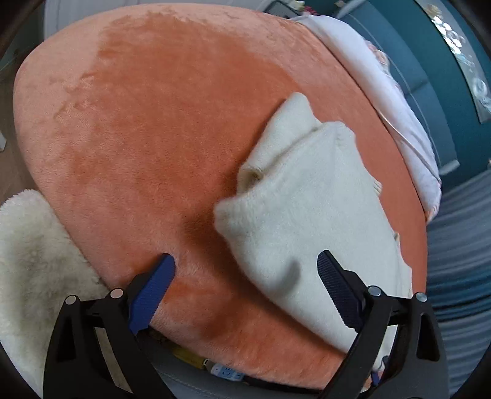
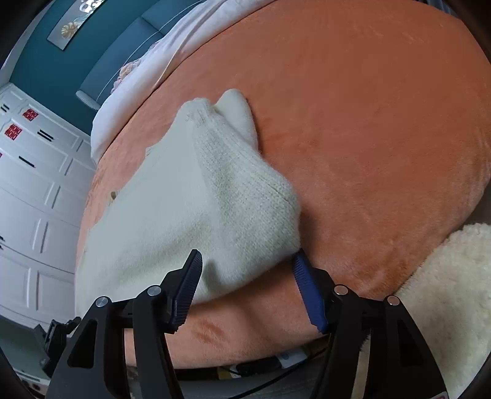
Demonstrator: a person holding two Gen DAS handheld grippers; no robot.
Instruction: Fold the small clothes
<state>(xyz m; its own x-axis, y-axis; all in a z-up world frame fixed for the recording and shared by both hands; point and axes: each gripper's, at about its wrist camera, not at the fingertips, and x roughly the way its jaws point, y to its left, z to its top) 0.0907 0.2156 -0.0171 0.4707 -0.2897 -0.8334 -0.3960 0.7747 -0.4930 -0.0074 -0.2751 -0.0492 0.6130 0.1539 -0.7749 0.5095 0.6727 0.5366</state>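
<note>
Both are tilting down over the orange blanket (image 1: 147,129): left hand-held gripper (image 1: 245,267) released, right hand-held gripper (image 2: 247,265) released, straddling the folded cream sweater (image 2: 214,196); fluffy white rug (image 1: 33,251) lying nearby.

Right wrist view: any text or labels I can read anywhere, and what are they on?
Red stickers on the white cabinet doors: red characters, too blurred to read.
Framed picture on the teal wall: a leaf motif, no legible words.
White sweater and orange blanket: no text visible.
</note>
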